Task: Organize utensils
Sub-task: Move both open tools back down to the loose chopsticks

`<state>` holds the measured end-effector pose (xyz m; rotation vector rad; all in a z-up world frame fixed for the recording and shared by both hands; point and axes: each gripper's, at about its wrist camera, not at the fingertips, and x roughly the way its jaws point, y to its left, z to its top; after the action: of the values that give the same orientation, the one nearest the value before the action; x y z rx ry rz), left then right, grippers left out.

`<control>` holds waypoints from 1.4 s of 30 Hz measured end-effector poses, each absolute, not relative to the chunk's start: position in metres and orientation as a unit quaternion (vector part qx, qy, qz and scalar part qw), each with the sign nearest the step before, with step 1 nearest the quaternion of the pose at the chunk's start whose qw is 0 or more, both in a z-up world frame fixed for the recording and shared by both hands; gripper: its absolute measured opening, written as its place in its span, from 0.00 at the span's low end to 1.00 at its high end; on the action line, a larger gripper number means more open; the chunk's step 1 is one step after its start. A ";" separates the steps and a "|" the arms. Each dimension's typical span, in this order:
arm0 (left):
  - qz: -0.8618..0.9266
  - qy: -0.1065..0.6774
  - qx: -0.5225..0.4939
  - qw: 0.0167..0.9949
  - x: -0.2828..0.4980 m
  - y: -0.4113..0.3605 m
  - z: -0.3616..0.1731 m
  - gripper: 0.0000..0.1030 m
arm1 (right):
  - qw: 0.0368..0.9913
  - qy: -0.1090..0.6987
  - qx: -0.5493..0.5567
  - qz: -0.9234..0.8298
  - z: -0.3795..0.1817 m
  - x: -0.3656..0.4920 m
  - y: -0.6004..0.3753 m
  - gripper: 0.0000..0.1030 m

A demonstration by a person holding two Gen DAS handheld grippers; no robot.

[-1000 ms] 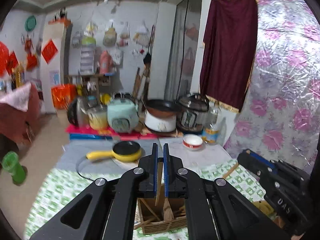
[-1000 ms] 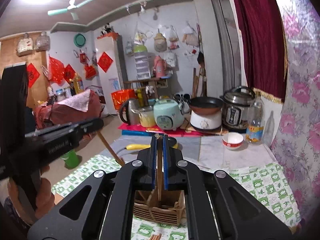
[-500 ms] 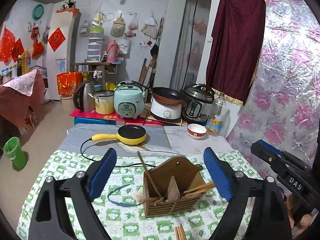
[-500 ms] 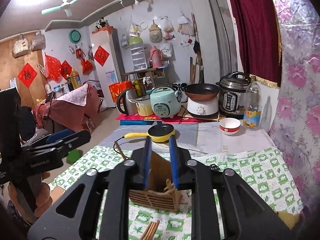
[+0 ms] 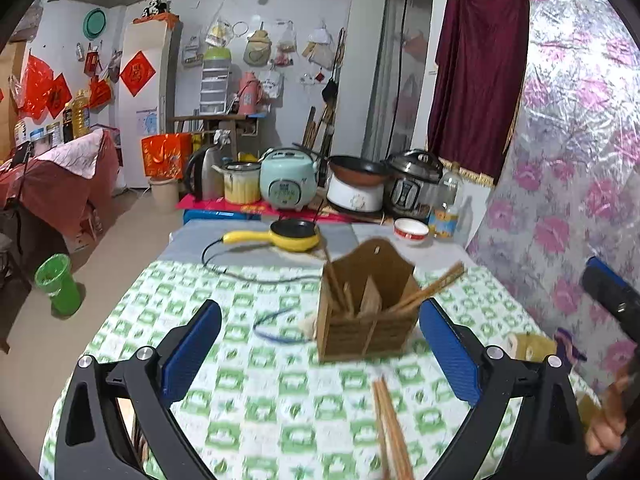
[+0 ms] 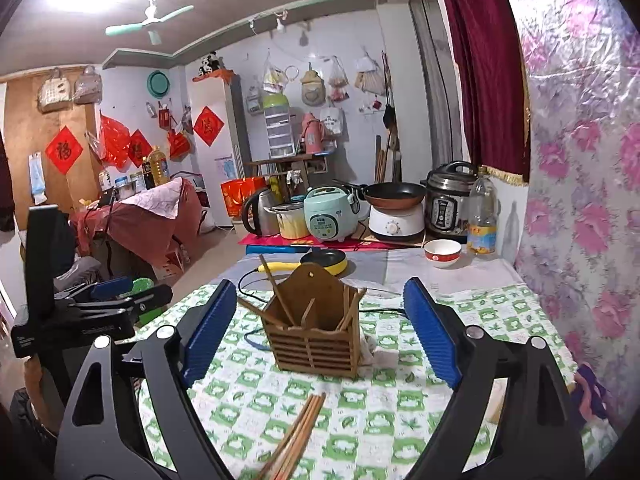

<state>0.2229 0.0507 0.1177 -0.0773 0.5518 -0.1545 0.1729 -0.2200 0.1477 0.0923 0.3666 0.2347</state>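
A wooden slatted utensil holder [image 5: 360, 332] [image 6: 316, 348] stands on the green-checked tablecloth [image 5: 256, 392], with several chopsticks [image 5: 432, 288] [image 6: 280, 296] leaning in its compartments. A loose bundle of chopsticks [image 5: 390, 428] [image 6: 298, 436] lies on the cloth in front of it. My left gripper [image 5: 320, 312] hangs short of the holder, its jaws opening, nothing between the pads. My right gripper [image 6: 320, 286] also faces the holder from the near side, jaws opening and empty. In the right wrist view the left gripper [image 6: 112, 300] shows at the left edge.
Behind the holder lie a yellow electric pan [image 5: 294, 236] with its black cord, a red-and-white bowl [image 5: 410, 229] and a row of cookers. A blue cable loop [image 5: 276, 328] lies left of the holder. A floral sheet [image 6: 580, 200] bounds the right side.
Both grippers were shut on a chopstick over the holder. They have since opened wide and drawn back toward the near side; the chopsticks stay in the holder.
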 end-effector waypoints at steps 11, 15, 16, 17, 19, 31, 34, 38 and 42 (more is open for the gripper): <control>-0.065 0.313 -0.016 0.947 0.171 0.052 0.055 0.95 | 0.972 0.202 0.026 0.118 0.101 0.126 -0.215 0.91; -0.057 0.339 0.017 0.939 0.166 0.042 0.021 0.95 | 0.964 0.242 0.009 0.108 0.065 0.135 -0.215 0.91; -0.056 0.345 0.025 0.937 0.165 0.040 0.012 0.95 | 0.963 0.248 0.009 0.107 0.059 0.135 -0.214 0.91; -0.057 0.351 0.030 0.934 0.164 0.038 0.003 0.95 | 0.960 0.259 0.011 0.105 0.050 0.139 -0.216 0.91; -0.062 0.363 0.037 0.929 0.163 0.034 -0.012 0.95 | 0.955 0.278 0.017 0.100 0.037 0.147 -0.222 0.91; -0.190 0.433 0.081 0.877 0.150 0.007 -0.070 0.95 | 0.933 0.349 0.060 0.064 -0.025 0.183 -0.254 0.91; -0.218 0.443 0.102 0.863 0.145 -0.002 -0.076 0.94 | 0.928 0.361 0.061 0.062 -0.037 0.187 -0.256 0.91; -0.254 0.454 0.116 0.846 0.144 -0.014 -0.081 0.95 | 0.919 0.383 0.063 0.068 -0.046 0.192 -0.256 0.91; -0.250 0.468 0.142 0.835 0.153 -0.027 -0.090 0.94 | 0.921 0.378 0.057 0.070 -0.045 0.190 -0.253 0.91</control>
<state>0.1528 -0.0265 -0.0900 0.3012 0.9912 -0.5297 0.1903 -0.2529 -0.0452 0.1161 0.7770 0.1436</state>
